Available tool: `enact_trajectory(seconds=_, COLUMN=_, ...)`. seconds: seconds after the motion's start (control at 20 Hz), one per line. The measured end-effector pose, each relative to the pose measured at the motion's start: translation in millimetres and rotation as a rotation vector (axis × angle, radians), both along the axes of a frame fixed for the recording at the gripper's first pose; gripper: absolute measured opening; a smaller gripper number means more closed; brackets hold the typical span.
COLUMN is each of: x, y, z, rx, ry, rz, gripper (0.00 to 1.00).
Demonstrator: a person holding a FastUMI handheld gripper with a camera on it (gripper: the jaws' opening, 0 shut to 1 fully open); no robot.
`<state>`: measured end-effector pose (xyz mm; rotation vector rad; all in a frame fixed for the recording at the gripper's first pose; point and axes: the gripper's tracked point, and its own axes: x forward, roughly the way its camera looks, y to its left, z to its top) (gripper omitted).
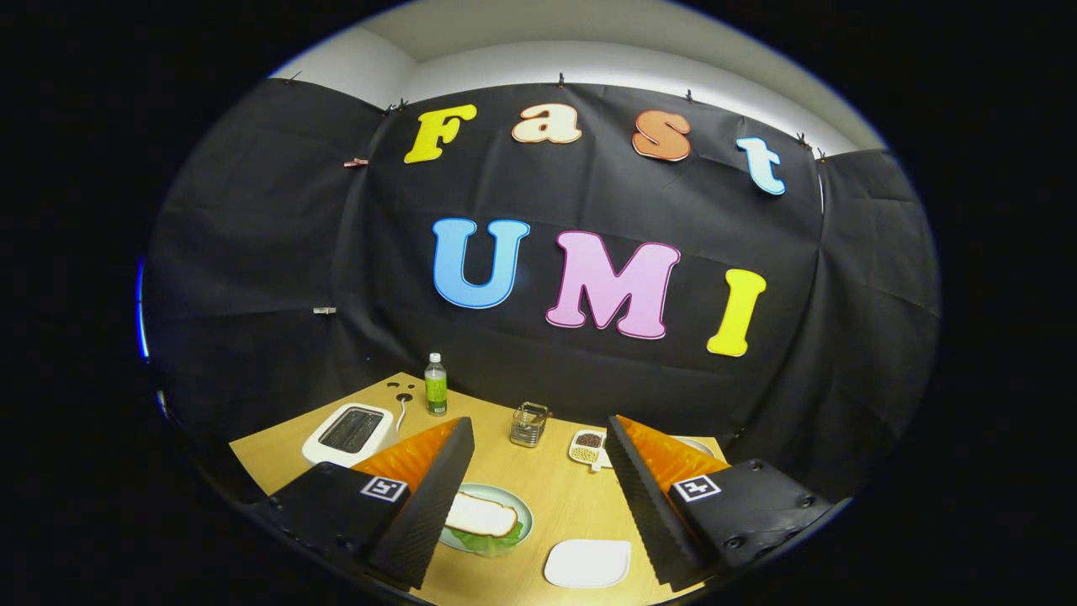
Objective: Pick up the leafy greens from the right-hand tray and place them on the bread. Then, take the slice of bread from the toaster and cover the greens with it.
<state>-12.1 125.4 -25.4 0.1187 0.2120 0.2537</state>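
Wooden table (564, 497), tool (538, 505) open, empty.

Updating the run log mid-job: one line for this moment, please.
gripper: open, above table, holding nothing | bread: on greens, on plate | toaster: slots look empty | tray: bare

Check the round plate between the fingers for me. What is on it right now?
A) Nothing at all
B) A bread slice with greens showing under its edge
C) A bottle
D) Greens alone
B: the plate holds a bread slice with greens sticking out beneath its near edge, while the gripper hangs open above the table, fingers spread wide and touching nothing.
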Motion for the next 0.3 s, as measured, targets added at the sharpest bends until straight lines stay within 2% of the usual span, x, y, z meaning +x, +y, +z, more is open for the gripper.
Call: enact_trajectory(seconds=0.3, x=-3.2, y=2.8, z=-4.0, rx=0.0, ry=0.013, rz=-0.002, gripper=0.98)
